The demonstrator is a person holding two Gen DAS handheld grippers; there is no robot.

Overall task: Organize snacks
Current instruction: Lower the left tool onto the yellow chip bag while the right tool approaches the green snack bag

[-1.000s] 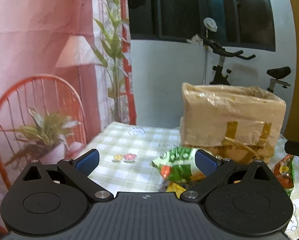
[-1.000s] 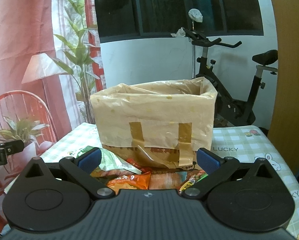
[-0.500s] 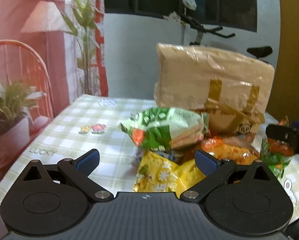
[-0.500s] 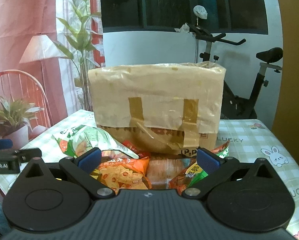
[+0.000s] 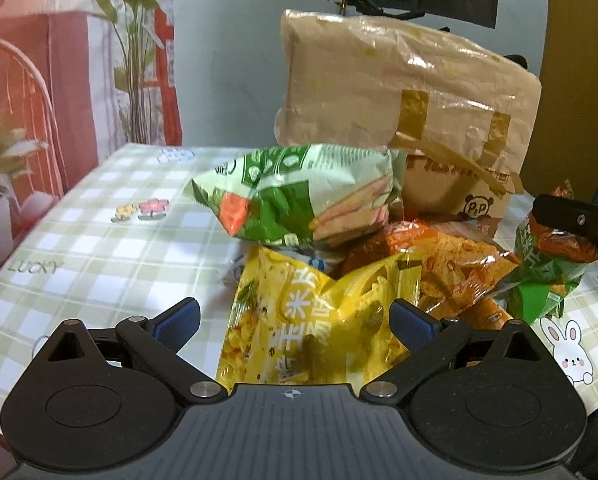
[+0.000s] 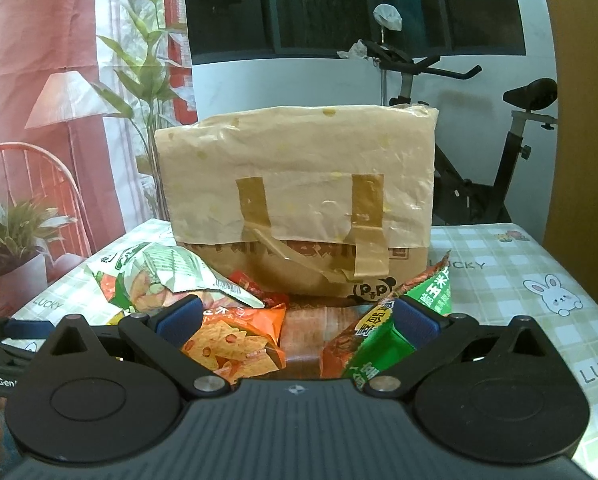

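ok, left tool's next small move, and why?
Probably ease the left tool forward and down, then close on the yellow snack bag. Its fingers are open either side of that bag, the nearest in the pile before the brown box.

Along the table's (image 5: 99, 248) left edge we see bare checked cloth, room enough to pass. Toward the far edge the taped cardboard box (image 6: 295, 200) blocks the way, and the snack pile (image 5: 379, 264) crowds against its front. The right edge (image 6: 539, 264) looks open beside the box, though we can't see behind it.
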